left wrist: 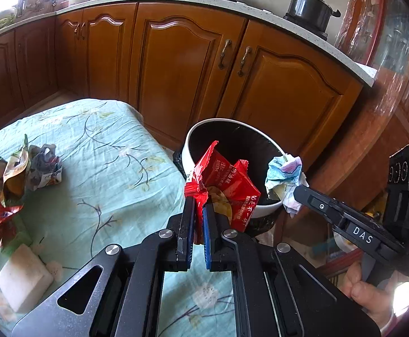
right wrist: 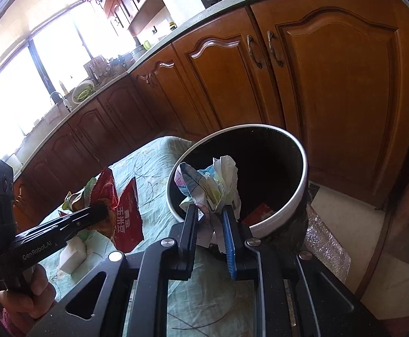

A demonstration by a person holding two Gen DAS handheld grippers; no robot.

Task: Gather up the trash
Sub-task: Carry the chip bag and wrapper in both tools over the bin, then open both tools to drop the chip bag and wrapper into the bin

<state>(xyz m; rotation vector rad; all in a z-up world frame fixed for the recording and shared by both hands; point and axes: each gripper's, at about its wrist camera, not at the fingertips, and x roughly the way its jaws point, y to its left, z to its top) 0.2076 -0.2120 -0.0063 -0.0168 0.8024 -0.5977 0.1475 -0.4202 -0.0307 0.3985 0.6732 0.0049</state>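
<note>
My left gripper [left wrist: 198,200] is shut on a red snack wrapper [left wrist: 229,179] and holds it at the near rim of the white bin [left wrist: 189,143], which has a black inside. My right gripper [right wrist: 210,210] is shut on a crumpled paper wad [right wrist: 213,182] with coloured marks, held over the bin's [right wrist: 302,179] near rim. The wad also shows in the left wrist view [left wrist: 284,179], and the red wrapper in the right wrist view [right wrist: 126,213]. A red scrap [right wrist: 260,213] lies inside the bin.
A table with a pale green floral cloth [left wrist: 106,154] stands next to the bin. More crumpled wrappers [left wrist: 13,179] and a white block [left wrist: 25,278] lie on its left side. Brown kitchen cabinets [left wrist: 176,64] stand behind the bin, with pots on the counter above.
</note>
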